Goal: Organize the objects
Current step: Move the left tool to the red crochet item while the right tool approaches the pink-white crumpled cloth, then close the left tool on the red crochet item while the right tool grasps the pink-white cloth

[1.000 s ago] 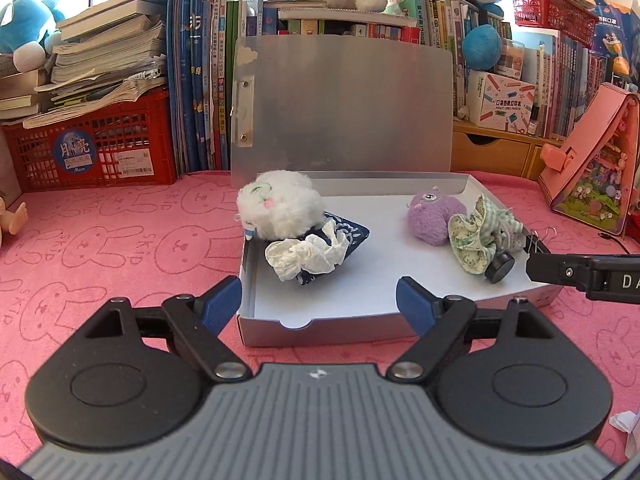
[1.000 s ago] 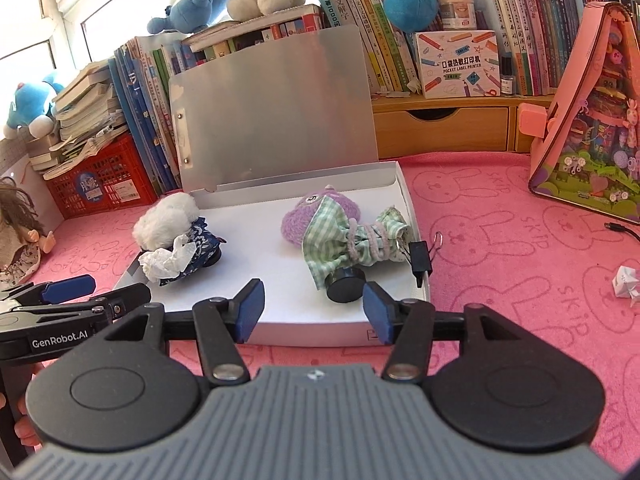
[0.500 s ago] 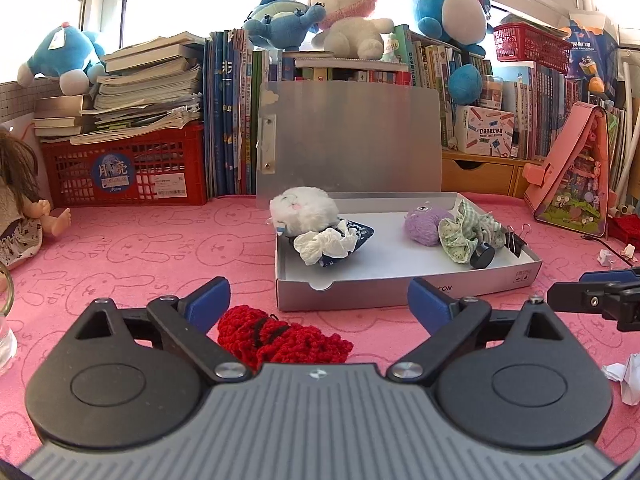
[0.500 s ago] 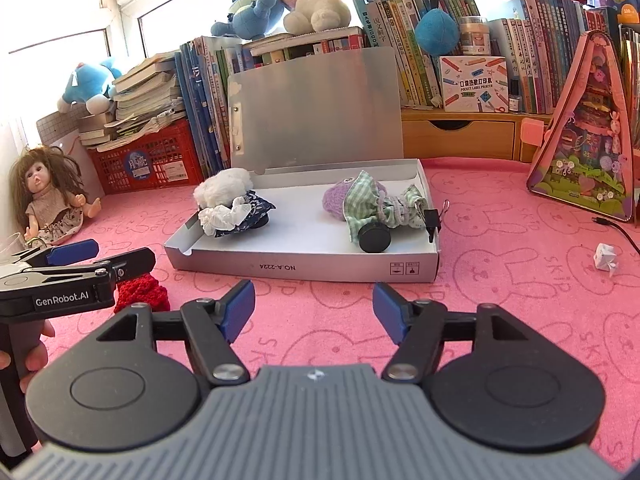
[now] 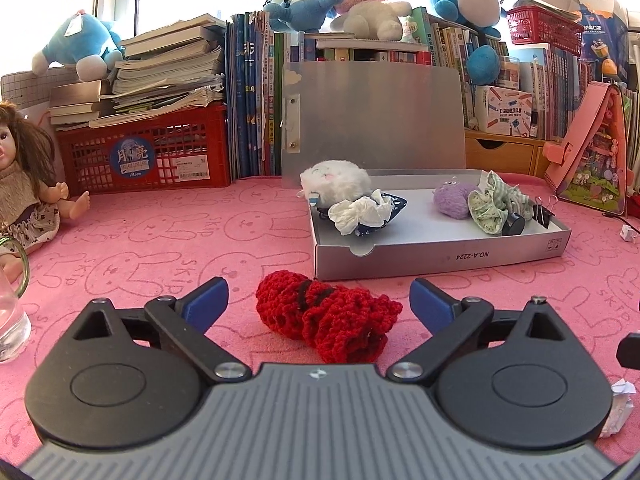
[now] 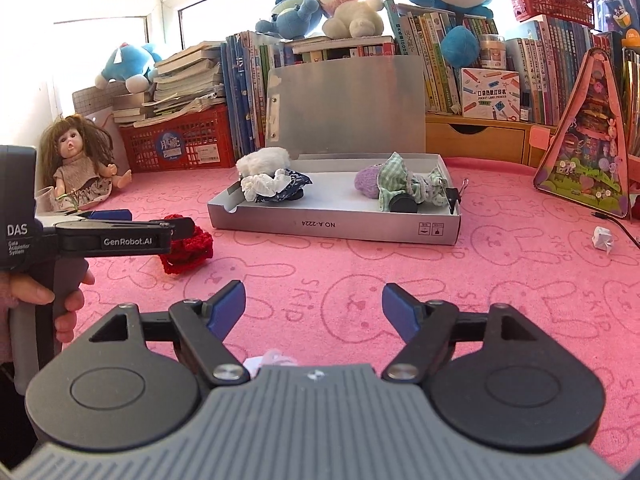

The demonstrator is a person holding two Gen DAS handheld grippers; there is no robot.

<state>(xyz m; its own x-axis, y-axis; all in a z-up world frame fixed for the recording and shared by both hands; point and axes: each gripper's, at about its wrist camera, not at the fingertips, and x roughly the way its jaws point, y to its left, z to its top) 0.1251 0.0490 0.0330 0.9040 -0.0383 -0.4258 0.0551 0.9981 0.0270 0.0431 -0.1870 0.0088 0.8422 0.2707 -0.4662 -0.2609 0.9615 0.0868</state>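
Observation:
A red crocheted piece point(image 5: 326, 322) lies on the pink cloth, right in front of my left gripper point(image 5: 319, 304), which stands wide open with the piece between its blue fingertips and untouched. It shows again as the red piece point(image 6: 188, 249) under the left gripper point(image 6: 132, 218) in the right wrist view. The silver box point(image 5: 440, 256) with raised lid holds a white plush point(image 5: 336, 180), crumpled tissue, a purple plush point(image 5: 454, 200), checked cloth and a binder clip. My right gripper point(image 6: 313, 306) hovers over bare cloth, jaws opening, nothing between them.
A doll point(image 6: 80, 160) sits at the left by a red crate point(image 5: 148, 156) stacked with books. Upright books and plush toys line the back. A pink triangular toy house point(image 6: 588, 140) stands at the right. Paper scraps point(image 6: 603, 238) lie on the cloth. A glass point(image 5: 10, 320) stands at the left edge.
Both grippers have pulled back from the box toward the near side and opened wider. The red crocheted piece came into the left wrist view; white paper now peeks beneath the right gripper.

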